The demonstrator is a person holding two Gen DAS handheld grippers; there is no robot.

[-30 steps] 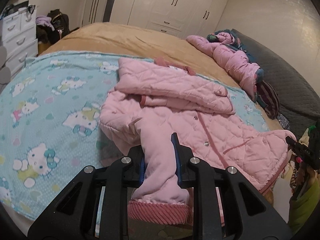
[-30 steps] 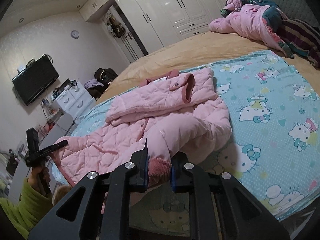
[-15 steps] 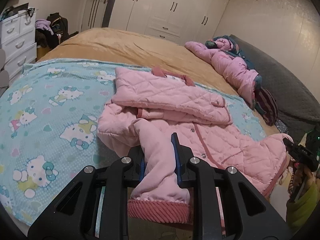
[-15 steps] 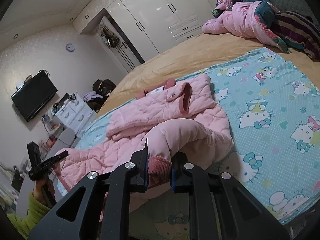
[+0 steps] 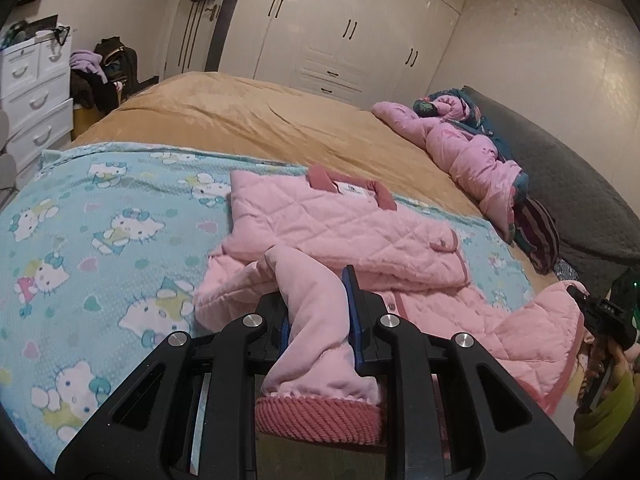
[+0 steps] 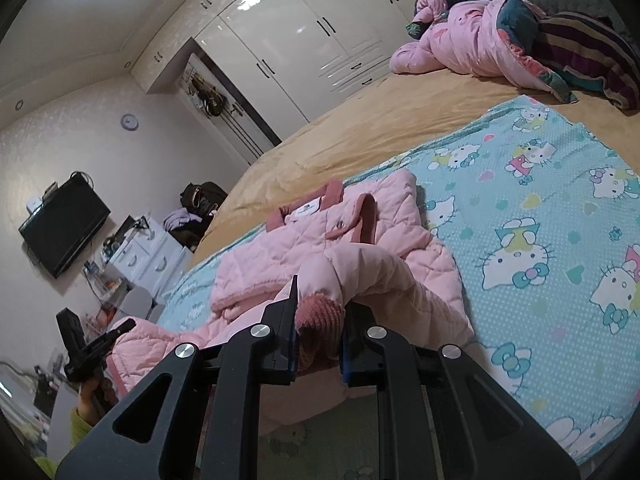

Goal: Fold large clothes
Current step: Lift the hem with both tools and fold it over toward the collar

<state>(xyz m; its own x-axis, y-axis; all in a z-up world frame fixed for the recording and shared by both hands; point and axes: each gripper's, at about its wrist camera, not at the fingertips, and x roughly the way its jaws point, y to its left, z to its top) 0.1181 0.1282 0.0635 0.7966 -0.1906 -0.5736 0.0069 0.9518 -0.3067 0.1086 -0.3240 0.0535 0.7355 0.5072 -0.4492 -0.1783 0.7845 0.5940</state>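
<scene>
A pink quilted jacket [image 5: 352, 224] lies partly folded on a blue cartoon-cat blanket [image 5: 100, 220]; it also shows in the right wrist view [image 6: 320, 240]. My left gripper [image 5: 316, 304] is shut on one pink sleeve [image 5: 316, 320], whose ribbed dark-pink cuff [image 5: 320, 416] hangs toward the camera. My right gripper [image 6: 318, 320] is shut on the other sleeve's ribbed cuff [image 6: 320, 320], lifted above the jacket. Each gripper shows in the other's view, at the jacket's far hem: the right one [image 5: 600, 312], the left one [image 6: 92, 348].
The blanket [image 6: 540, 240] covers the near part of a tan bed [image 5: 260, 120]. A heap of pink and dark clothes [image 5: 472, 148] lies by the grey headboard [image 5: 568, 184]. White drawers [image 5: 32, 96] stand left, wardrobes [image 5: 352, 40] behind. A wall TV [image 6: 60, 232] hangs left.
Both grippers have lifted and carried their sleeves forward over the jacket body. Both stay shut on the sleeves.
</scene>
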